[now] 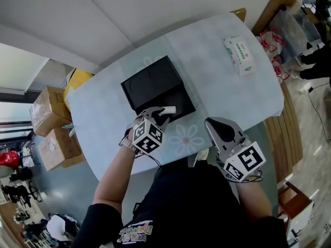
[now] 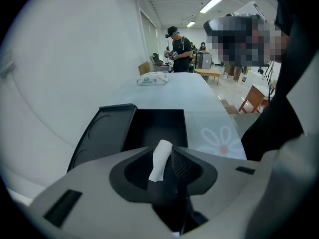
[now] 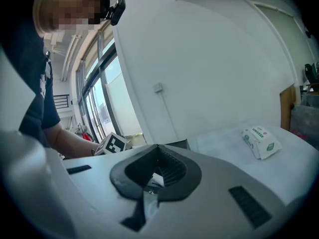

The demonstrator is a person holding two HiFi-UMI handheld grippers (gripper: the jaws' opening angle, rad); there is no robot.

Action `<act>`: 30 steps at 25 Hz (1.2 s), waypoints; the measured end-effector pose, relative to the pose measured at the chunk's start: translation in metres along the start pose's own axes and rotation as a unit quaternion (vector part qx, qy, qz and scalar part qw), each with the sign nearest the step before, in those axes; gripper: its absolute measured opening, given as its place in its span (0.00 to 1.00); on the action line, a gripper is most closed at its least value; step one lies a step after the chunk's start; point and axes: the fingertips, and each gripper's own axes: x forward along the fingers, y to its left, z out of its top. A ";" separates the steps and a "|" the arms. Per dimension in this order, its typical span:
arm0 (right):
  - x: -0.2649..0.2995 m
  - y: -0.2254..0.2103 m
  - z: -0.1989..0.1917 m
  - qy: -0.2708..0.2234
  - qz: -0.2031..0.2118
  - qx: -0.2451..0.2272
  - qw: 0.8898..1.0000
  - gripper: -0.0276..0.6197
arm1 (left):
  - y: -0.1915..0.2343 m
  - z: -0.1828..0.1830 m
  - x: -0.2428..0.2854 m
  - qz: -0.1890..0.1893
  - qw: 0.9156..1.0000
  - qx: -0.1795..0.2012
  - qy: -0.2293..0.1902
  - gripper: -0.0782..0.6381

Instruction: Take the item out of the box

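Observation:
A black box (image 1: 166, 101) lies open in the middle of the table, its lid (image 1: 151, 80) folded back flat. In the left gripper view the box's inside (image 2: 158, 126) looks dark and empty. My left gripper (image 1: 164, 112) hovers at the box's near edge. A small white item (image 2: 160, 159) stands between its jaws, resting against the ribbed right pad with a dark gap on its left; the jaws are open. The same white item (image 1: 169, 109) pokes out of the gripper over the box's rim. My right gripper (image 1: 211, 123) hangs shut over the table's near edge, right of the box.
A white and green tissue pack (image 1: 239, 55) lies at the table's far right. Cardboard boxes (image 1: 49, 123) stand on the floor at the left, and wooden furniture (image 1: 283, 133) at the right. A person (image 2: 179, 54) stands far across the room. A wall runs behind the table.

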 end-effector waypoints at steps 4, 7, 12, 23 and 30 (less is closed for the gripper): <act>0.005 -0.006 -0.007 0.004 -0.011 0.011 1.000 0.06 | 0.003 -0.009 0.017 -0.018 0.999 0.034 0.026 0.29; 0.008 -0.010 -0.010 0.007 -0.017 0.019 1.000 0.06 | 0.003 -0.013 0.026 -0.030 0.998 0.049 0.039 0.30; 0.013 -0.015 -0.014 0.011 -0.020 0.028 0.999 0.06 | 0.002 -0.017 0.037 -0.042 0.994 0.079 0.056 0.31; 0.020 -0.027 -0.025 0.019 -0.024 0.045 0.999 0.06 | 0.002 -0.024 0.063 -0.042 0.984 0.143 0.096 0.33; 0.020 -0.032 -0.029 0.023 -0.027 0.052 0.998 0.06 | 0.002 -0.025 0.070 -0.046 0.984 0.140 0.098 0.33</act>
